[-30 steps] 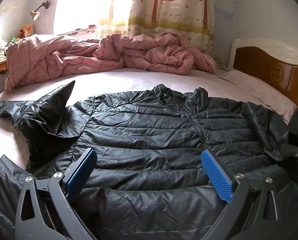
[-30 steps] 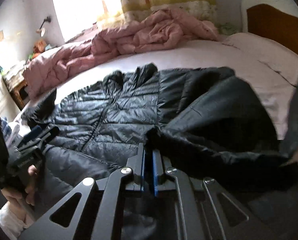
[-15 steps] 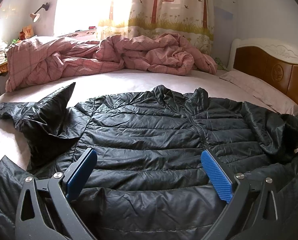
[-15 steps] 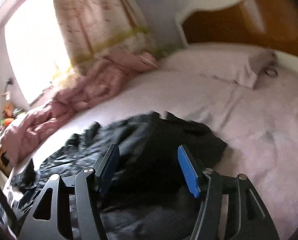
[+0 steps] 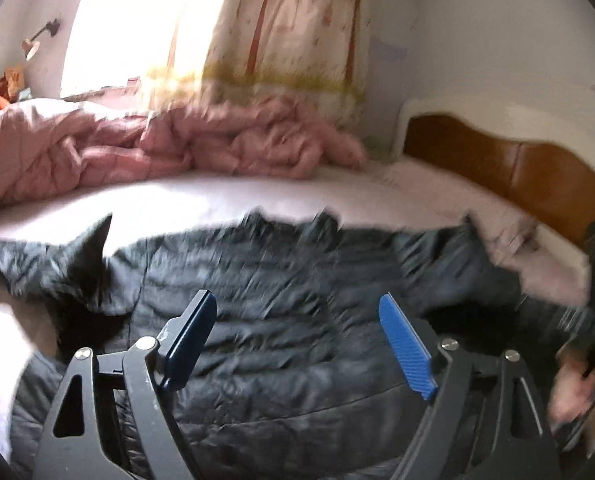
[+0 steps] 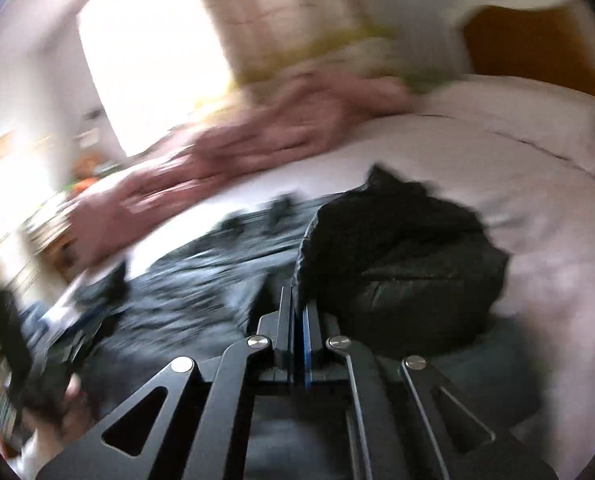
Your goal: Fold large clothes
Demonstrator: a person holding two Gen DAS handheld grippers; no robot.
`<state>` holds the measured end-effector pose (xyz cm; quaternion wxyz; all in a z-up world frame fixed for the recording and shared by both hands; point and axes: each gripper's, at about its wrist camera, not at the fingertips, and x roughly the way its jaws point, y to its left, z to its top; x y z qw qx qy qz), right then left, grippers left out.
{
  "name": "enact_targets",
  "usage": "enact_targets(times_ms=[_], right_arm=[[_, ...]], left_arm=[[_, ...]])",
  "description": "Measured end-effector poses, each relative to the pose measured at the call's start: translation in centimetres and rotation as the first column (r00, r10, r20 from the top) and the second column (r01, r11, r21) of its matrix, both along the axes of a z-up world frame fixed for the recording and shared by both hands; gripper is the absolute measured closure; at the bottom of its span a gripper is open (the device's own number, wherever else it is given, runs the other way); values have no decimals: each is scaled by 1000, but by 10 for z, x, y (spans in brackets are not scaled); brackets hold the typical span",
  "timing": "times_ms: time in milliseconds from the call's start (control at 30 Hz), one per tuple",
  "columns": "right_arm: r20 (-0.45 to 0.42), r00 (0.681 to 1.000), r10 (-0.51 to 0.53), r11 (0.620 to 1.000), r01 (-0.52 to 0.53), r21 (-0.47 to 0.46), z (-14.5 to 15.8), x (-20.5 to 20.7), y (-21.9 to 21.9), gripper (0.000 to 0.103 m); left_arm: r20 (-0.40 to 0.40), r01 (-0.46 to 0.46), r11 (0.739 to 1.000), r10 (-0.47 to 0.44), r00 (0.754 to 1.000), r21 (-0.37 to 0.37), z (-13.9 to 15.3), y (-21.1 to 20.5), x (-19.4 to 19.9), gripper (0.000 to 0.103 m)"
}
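Since half a second ago the right gripper (image 6: 297, 312) has gone from spread to closed, its fingers now pressed together on a dark fold of the black puffer jacket (image 5: 281, 304); both views have also turned blurry with motion.

Nearest in the left wrist view, the left gripper (image 5: 299, 344) hovers over the jacket's lower front with its blue pads (image 5: 405, 348) wide apart, clasping nothing. The jacket lies spread front-up across the bed (image 5: 201, 200), one sleeve bunched into a peak at 9 o'clock. At 4 o'clock, at the frame's edge, a hand (image 5: 573, 380) shows as a pink blur.

In the right wrist view, the jacket's sleeve (image 6: 401, 264) rises in a dark mound at 1 o'clock from the closed fingers, bunched on the pale sheet.

Farther back, a pink quilt (image 5: 169, 144) is heaped across the bed at 11 o'clock, a wooden headboard (image 5: 509, 176) stands at 2 o'clock, and a patterned curtain (image 5: 289, 32) hangs at 12 o'clock beside a bright window. No writing is legible anywhere.
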<state>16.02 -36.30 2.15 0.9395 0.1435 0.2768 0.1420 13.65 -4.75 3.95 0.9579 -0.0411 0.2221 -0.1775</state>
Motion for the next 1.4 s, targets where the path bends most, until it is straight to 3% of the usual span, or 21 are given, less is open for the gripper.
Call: enact_targets(times_ms=[67,167,267,333,367,433,500,633,733,833,900,933,1033,1133,1167,1200,1267,1333,1400], right_arm=[[-8,990,140,989,-140,-41,-1,-3,31,100],[-56,972,227,970,-231,-80,-13,-7,60,100],[-95,966,241,957,-253,-141,-19,-10,70,97],[-82,971,225,958,-236,-163,-16,-13,68,95],[-74,974,214,962,-224,-159,-12,-15,65,90],[-52,980,192,973,-197,-120,-4,-15,52,74],[-2,990,141,987,-141,-80,6,-22,36,46],[23,1000,17,999,-16,-28,16,-38,-1,46],[42,991,-126,991,123,61,18,-54,-38,46],[67,953,-295,956,295,9,23,-58,-68,46],[98,898,-429,899,435,-53,25,-62,-86,46],[101,886,-453,886,459,-58,25,-63,-91,46],[64,883,-465,884,467,-11,22,-61,-107,46],[41,885,-464,886,463,21,19,-59,-112,46],[46,887,-460,888,460,16,20,-59,-112,46],[58,889,-454,891,454,-1,21,-60,-110,46],[89,891,-445,892,450,-52,23,-60,-102,46],[124,893,-432,888,445,-117,27,-62,-88,46],[141,897,-419,885,438,-156,29,-63,-76,46]], left_arm=[[48,2,1000,-2,999,-6,17,-2,-10,21],[75,21,1000,-22,997,16,29,-7,-16,20],[46,-47,995,43,998,88,22,-17,-10,15],[29,-125,977,122,992,172,10,-24,-2,15],[12,-137,973,137,991,185,4,-25,3,15],[-60,-98,987,106,993,128,-3,-21,14,15],[-116,-63,998,66,991,32,-2,-17,24,15],[-123,11,998,-18,992,-61,20,-33,38,17],[-91,129,990,-134,987,-52,39,-67,42,26],[-111,251,968,-251,962,-12,47,-109,49,26],[-139,295,955,-289,947,26,45,-132,51,34],[-159,312,949,-302,940,43,42,-144,53,36],[-271,340,938,-313,910,58,25,-169,66,59],[-380,288,957,-250,891,46,4,-172,80,77],[-391,260,963,-213,895,70,-1,-171,82,98],[-384,237,968,-186,904,88,-4,-167,81,101],[-297,139,984,-101,950,111,3,-151,73,101],[-142,4,986,21,990,169,15,-129,60,101],[-76,-133,965,153,985,225,22,-105,61,101]])
